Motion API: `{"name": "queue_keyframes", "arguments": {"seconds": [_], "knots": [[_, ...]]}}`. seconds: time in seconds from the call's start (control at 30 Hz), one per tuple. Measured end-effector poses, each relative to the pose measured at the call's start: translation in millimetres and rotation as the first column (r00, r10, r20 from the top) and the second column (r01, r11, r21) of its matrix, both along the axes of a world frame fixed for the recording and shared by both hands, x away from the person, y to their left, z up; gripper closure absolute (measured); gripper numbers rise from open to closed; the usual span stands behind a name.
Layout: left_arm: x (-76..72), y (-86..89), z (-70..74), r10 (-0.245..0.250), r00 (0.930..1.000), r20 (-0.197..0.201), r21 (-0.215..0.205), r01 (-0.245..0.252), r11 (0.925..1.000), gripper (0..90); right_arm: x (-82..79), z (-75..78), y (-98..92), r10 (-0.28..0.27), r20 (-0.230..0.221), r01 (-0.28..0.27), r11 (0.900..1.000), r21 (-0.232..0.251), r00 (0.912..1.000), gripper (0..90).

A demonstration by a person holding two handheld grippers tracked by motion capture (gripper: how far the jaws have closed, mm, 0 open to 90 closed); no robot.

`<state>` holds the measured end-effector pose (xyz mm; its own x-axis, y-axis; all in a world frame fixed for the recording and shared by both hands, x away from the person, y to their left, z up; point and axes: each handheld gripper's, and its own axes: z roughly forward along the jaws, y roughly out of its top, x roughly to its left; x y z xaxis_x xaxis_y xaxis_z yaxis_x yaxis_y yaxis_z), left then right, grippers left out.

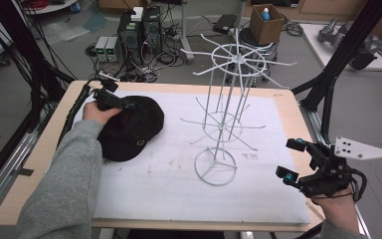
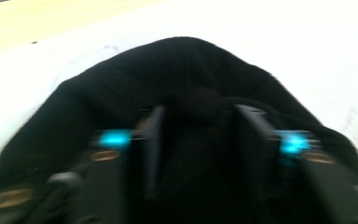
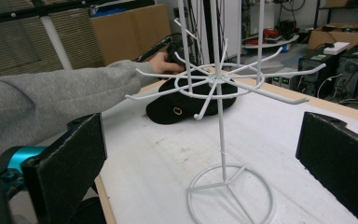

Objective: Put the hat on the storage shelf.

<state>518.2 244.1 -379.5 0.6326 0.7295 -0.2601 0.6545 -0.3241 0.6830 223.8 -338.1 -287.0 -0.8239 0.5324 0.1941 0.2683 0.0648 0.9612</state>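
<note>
Fingers of our left gripper (image 2: 198, 135) clamped on the black cap (image 1: 132, 127), blur hiding the contact | cap on surface (image 1: 169, 174) | right gripper (image 1: 293, 162) fingers apart, wire rack (image 3: 219, 84) beyond them.

High view: even, soft overhead light, faint shadows under rack (image 1: 222, 119); sharp centre, slight bending at edges. White mat (image 1: 179, 184) bright, not blown. Cap (image 1: 132, 127) near-black, little detail.
Left gripper view: heavy motion blur throughout; mat overexposed to pure white; cap (image 2: 182, 88) featureless dark mass; cyan glows smeared.
Right gripper view: fairly sharp on rack (image 3: 219, 84); near pads (image 3: 72, 161) soft, dark; background dimmer, mildly distorted.
</note>
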Motion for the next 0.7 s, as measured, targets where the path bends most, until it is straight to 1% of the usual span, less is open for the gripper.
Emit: {"name": "queue_keyframes", "arguments": {"seconds": [0.03,0.13,0.23,0.3,0.43,0.5,0.53,0.6,0.63,0.7], "knots": [[-0.4,-0.3,0.0,0.003,1.0000,-0.001,0.001,-0.003,1.0000,64.7,0.5,-0.3,0.3,0.000,-0.001,0.000,1.000,-0.002,1.0000,0.6],[-0.2,2.3,0.3,0.006,0.9999,-0.015,-0.009,-0.006,0.9999,66.5,0.2,-0.3,0.5,0.001,-0.005,-0.001,1.000,-0.004,1.0000,0.6],[-0.2,3.7,1.5,0.006,0.9999,-0.016,-0.011,-0.006,0.9999,67.9,0.4,-0.5,0.5,0.000,-0.004,0.000,1.000,-0.006,1.0000,0.6],[-0.6,3.3,2.0,0.003,0.9999,-0.013,-0.001,-0.003,1.0000,68.1,0.8,-0.6,0.6,0.000,-0.002,0.000,1.000,-0.005,1.0000,0.6],[-1.5,2.9,3.4,0.007,0.9999,-0.009,0.001,-0.007,1.0000,68.7,1.4,-1.2,1.2,0.000,-0.005,0.000,1.000,-0.007,1.0000,0.6],[-3.4,3.2,6.4,0.004,0.9999,0.011,0.003,-0.004,1.0000,68.7,1.5,-1.1,1.5,0.000,-0.007,-0.001,1.000,-0.007,1.0000,0.7],[-5.4,2.1,8.4,-0.003,0.9996,0.029,0.015,0.003,0.9999,68.7,1.6,-1.1,1.6,0.000,-0.007,0.000,1.000,-0.007,1.0000,0.6],[-7.4,1.5,11.0,-0.005,0.9992,0.040,0.020,0.005,0.9998,68.7,2.0,-1.5,2.1,0.006,-0.002,-0.006,1.000,-0.009,1.0000,0.6],[-8.4,2.0,12.6,-0.008,0.9990,0.045,0.017,0.007,0.9998,68.9,1.7,-1.6,2.9,0.018,0.000,-0.018,1.000,-0.011,0.9998,0.6],[-10.0,3.6,16.3,-0.011,0.9987,0.051,0.005,0.011,0.9999,69.0,1.8,-1.6,3.1,0.019,0.002,-0.019,1.000,-0.011,0.9998,0.6]]}}
